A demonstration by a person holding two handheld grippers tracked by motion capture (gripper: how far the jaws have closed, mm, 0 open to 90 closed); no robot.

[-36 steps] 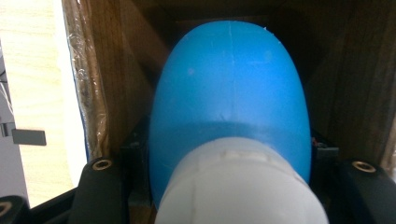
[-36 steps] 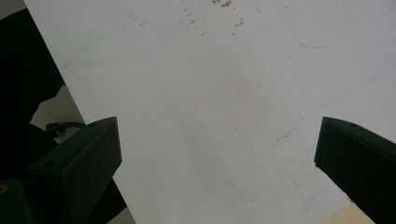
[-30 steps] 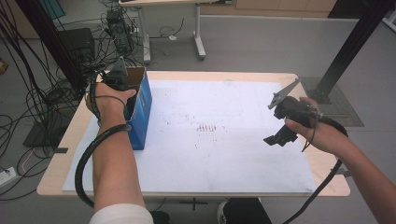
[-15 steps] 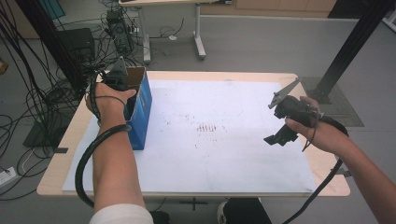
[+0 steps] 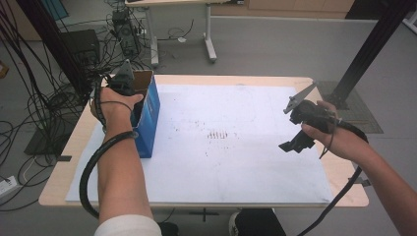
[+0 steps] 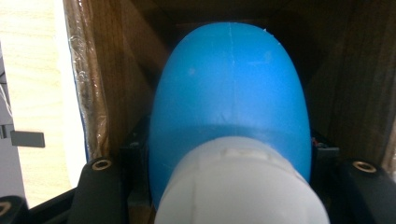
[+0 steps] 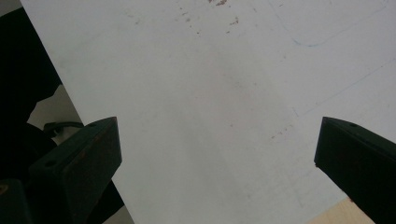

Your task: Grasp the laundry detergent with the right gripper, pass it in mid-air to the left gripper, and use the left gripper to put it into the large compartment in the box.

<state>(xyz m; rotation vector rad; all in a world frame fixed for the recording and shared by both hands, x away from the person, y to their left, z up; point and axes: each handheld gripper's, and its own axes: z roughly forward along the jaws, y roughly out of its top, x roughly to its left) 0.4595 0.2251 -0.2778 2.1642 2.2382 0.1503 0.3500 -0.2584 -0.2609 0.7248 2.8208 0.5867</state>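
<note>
An open blue cardboard box (image 5: 149,117) stands on the table's left side, brown inside (image 6: 116,70). My left gripper (image 5: 130,92) reaches down into its open top. In the left gripper view a rounded blue object with a white end (image 6: 231,102) sits between the jaws, and the left gripper (image 6: 232,164) is shut on it inside the box. My right gripper (image 5: 288,129) hovers over the right part of the white sheet (image 5: 236,147). In its own view the right gripper (image 7: 217,137) stands wide open, with only the sheet (image 7: 210,93) between its jaws.
The white sheet covers most of the wooden table (image 5: 339,174) and carries small reddish-brown marks (image 5: 219,134) near the middle. Cables (image 5: 29,113) lie on the floor at the left. Another table's legs (image 5: 209,39) stand beyond the far edge.
</note>
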